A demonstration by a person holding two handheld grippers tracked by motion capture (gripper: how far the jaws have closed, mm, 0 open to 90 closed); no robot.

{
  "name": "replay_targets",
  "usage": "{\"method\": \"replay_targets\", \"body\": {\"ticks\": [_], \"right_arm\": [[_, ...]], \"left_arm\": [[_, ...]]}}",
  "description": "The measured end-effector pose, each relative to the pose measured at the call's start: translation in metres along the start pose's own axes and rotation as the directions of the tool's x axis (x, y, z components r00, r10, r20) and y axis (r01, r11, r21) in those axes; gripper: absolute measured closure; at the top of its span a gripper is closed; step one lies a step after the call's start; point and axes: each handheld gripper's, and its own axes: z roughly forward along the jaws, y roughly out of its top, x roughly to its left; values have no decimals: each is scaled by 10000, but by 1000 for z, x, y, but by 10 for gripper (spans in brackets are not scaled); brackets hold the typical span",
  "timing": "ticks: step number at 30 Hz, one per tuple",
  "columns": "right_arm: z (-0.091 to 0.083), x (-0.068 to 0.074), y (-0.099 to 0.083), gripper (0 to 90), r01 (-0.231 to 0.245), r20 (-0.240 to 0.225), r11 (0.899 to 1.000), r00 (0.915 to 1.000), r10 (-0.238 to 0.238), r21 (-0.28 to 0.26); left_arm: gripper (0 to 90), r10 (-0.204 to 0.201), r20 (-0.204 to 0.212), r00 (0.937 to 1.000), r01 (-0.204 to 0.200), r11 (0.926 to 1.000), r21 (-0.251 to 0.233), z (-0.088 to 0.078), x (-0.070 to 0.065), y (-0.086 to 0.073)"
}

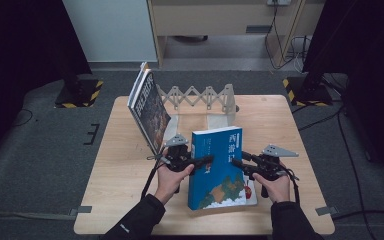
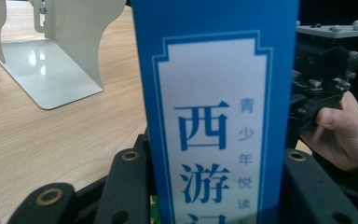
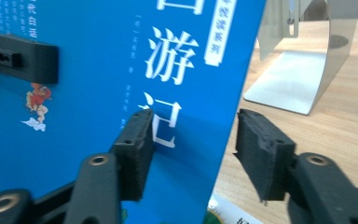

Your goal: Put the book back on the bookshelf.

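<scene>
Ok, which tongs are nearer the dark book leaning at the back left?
Left. The left tongs sit just in front of the dark book, at the spine of the blue book; the right tongs are at its opposite edge, farther away.

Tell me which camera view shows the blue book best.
The high view: the blue book appears whole, standing tilted on the table between both grippers. The left gripper view shows just its spine up close between the jaws; the right gripper view shows part of its cover.
</scene>
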Motion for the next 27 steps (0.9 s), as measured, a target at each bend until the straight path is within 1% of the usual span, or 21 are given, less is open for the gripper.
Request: {"method": "replay_targets", "body": {"ticks": [1,2,4,6,7,8,9,10,12,13,14,16,17,18,19,20,21,23,25,26,27], "right_arm": [[0,-2,-3,423,-175,-13,9997,9998,175,146],[1,-2,-3,415,-191,-44,9996,9998,192,223],[1,-2,-4,404,-293,-81,9992,9995,296,271],[3,-2,-5,401,-517,-148,9982,9985,521,307],[4,-2,-6,405,-577,-203,9977,9981,585,346],[6,0,-6,463,-659,-460,9974,9967,672,288],[6,0,-6,463,-659,-460,9974,9967,672,288],[7,3,-3,484,-413,-158,9983,9990,420,416],[6,2,-1,497,-355,-85,9983,9993,359,471],[4,1,2,513,-407,-62,9988,9991,409,285],[4,1,2,513,-407,-62,9988,9991,409,285],[-1,1,8,522,-302,0,9995,9995,302,-47],[-2,1,11,525,-216,50,9993,9997,218,-298],[-6,3,15,536,-46,104,9971,9999,54,-757],[-7,4,16,539,17,117,9958,9999,-6,-918],[-7,4,16,539,17,117,9958,9999,-6,-918],[-8,5,16,538,140,92,9954,9999,-132,-951],[-7,5,14,537,210,116,9957,9997,-200,-906],[-5,4,12,528,259,107,9959,9996,-250,-863],[-4,3,10,515,199,51,9965,9998,-195,-807],[-3,2,8,472,87,-79,9982,9999,-92,-600]], "left_arm": [[599,10,-25,10000,-10,10000,-13,0,0,-1],[597,17,-36,10000,-17,10000,-4,-1,0,-1],[597,2,-34,10000,-1,10000,12,-2,0,-1],[597,-75,-61,10000,75,10000,22,-2,1,-2],[598,-143,-60,9999,143,9999,25,-2,1,-2],[600,-195,-51,9998,195,9998,31,-1,1,-1],[600,-310,-71,9995,311,9995,55,-1,1,0],[602,-374,-115,9992,375,9993,66,0,0,1],[603,-462,-77,9989,462,9989,12,1,0,3],[606,-428,2,9991,428,9991,-57,2,-1,4],[606,-367,54,9993,367,9993,-98,2,-2,6],[607,-138,164,9998,144,9991,-407,2,-5,9],[607,71,201,9998,-60,9985,-545,1,-7,11],[607,220,245,9995,-204,9979,-621,0,-8,13],[607,288,275,9992,-269,9972,-695,-1,-9,13],[607,367,297,9989,-345,9969,-708,-2,-10,13],[607,428,267,9987,-410,9969,-667,-2,-10,12],[607,652,122,9978,-645,9966,-520,-2,-10,10],[607,708,82,9975,-703,9963,-487,-3,-9,8],[606,645,91,9979,-640,9967,-491,-4,-8,7],[606,610,97,9981,-605,9970,-478,-5,-6,6]]}}
